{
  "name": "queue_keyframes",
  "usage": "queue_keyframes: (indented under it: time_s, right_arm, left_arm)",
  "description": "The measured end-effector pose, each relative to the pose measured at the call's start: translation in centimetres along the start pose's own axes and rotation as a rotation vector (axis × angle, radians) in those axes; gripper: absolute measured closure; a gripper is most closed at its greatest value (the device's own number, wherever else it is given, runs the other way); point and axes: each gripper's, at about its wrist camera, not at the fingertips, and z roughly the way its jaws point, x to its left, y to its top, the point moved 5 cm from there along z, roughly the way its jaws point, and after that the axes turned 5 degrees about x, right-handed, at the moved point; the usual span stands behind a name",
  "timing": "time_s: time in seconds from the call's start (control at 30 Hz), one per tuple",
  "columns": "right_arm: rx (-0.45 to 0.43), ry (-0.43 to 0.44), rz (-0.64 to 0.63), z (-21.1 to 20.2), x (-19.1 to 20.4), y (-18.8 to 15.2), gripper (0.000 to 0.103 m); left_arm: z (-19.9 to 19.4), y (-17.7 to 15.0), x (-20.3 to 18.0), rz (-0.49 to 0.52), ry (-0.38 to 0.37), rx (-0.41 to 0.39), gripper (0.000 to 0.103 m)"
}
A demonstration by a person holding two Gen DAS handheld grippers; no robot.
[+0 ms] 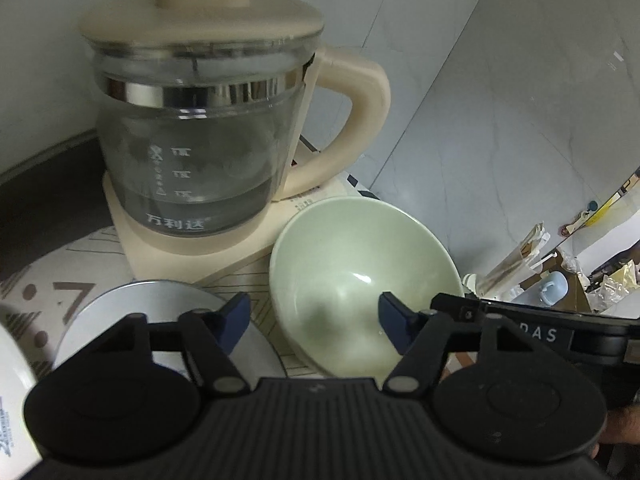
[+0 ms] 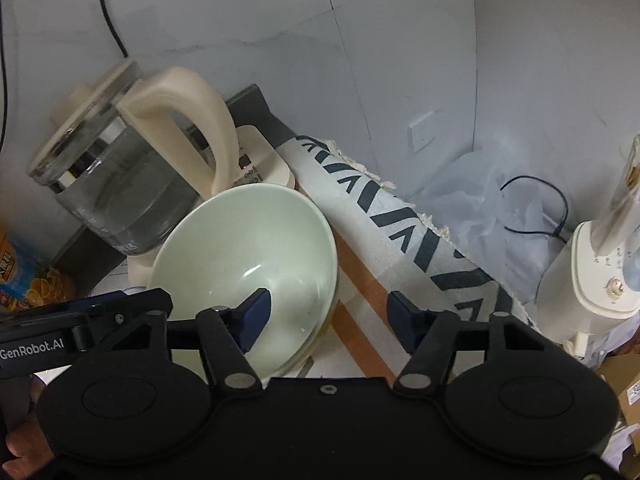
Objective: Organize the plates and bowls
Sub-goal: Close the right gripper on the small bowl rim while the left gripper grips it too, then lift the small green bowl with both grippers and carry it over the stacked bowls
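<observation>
A pale green bowl (image 1: 360, 264) stands on the patterned cloth right in front of the kettle. My left gripper (image 1: 316, 320) is open astride the bowl's left rim, one blue pad inside the bowl and the other over a grey plate (image 1: 160, 304). In the right wrist view the same bowl (image 2: 248, 248) shows, with my right gripper (image 2: 330, 316) open astride its right rim, one pad inside and one over the cloth. No pad visibly presses on the rim. A second rim shows just beneath the bowl's near edge. A white bowl (image 1: 12, 360) peeks in at far left.
A glass kettle (image 1: 200, 128) with a cream lid and handle sits on its base close behind the bowl. The patterned cloth (image 2: 400, 216) hangs over the table's right edge. A cream appliance (image 2: 592, 280), a cable and plastic bags lie to the right. Grey walls stand close behind.
</observation>
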Motion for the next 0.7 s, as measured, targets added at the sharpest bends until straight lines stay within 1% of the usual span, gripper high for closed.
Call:
queue_keyframes:
  time_s: [0.07,0.13,0.17,0.2,0.23,0.27,0.3,0.33,0.37,0.47,0.57,0.7]
  right_arm:
    - [0.019,0.017,0.022,0.8,-0.3,0.2,0.047]
    - [0.039,0.025,0.045,1.5,-0.6,0.1,0.059]
    - [0.049,0.033,0.055,1.8,-0.7,0.0,0.063]
    - [0.06,0.039,0.063,2.2,-0.7,-0.1,0.07]
    - [0.071,0.044,0.064,2.5,-0.7,-0.2,0.074]
    - [0.081,0.046,0.061,2.7,-0.6,-0.4,0.075]
    - [0.089,0.048,0.059,3.0,-0.4,-0.6,0.077]
    - [0.099,0.05,0.06,3.3,-0.3,-0.7,0.081]
    - [0.111,0.052,0.062,3.6,-0.2,-0.9,0.083]
    - [0.106,0.026,0.041,3.8,0.2,-1.1,0.084]
    - [0.1,0.016,0.026,3.3,0.5,-1.3,0.085]
    - [0.062,0.036,0.03,1.7,0.6,-1.4,0.085]
  left_arm:
    - [0.7,0.2,0.1,-0.002,-0.002,0.016,0.048]
    - [1.4,0.2,0.0,0.002,0.002,0.029,0.051]
    - [1.6,0.2,-0.1,0.005,0.009,0.031,0.052]
    - [2.0,0.2,0.0,0.004,0.012,0.035,0.054]
    - [2.3,0.2,0.2,-0.004,0.019,0.04,0.06]
    - [2.7,0.1,0.4,-0.018,0.028,0.047,0.068]
    - [3.0,0.1,0.6,-0.031,0.032,0.054,0.07]
    - [3.3,0.0,0.8,-0.039,0.029,0.058,0.075]
    - [3.5,-0.1,0.9,-0.047,0.027,0.062,0.082]
    - [3.8,-0.3,1.3,-0.061,0.041,0.065,0.09]
    - [3.0,-0.5,1.3,-0.066,0.043,0.051,0.091]
    - [1.3,-0.7,0.8,-0.054,0.04,0.007,0.091]
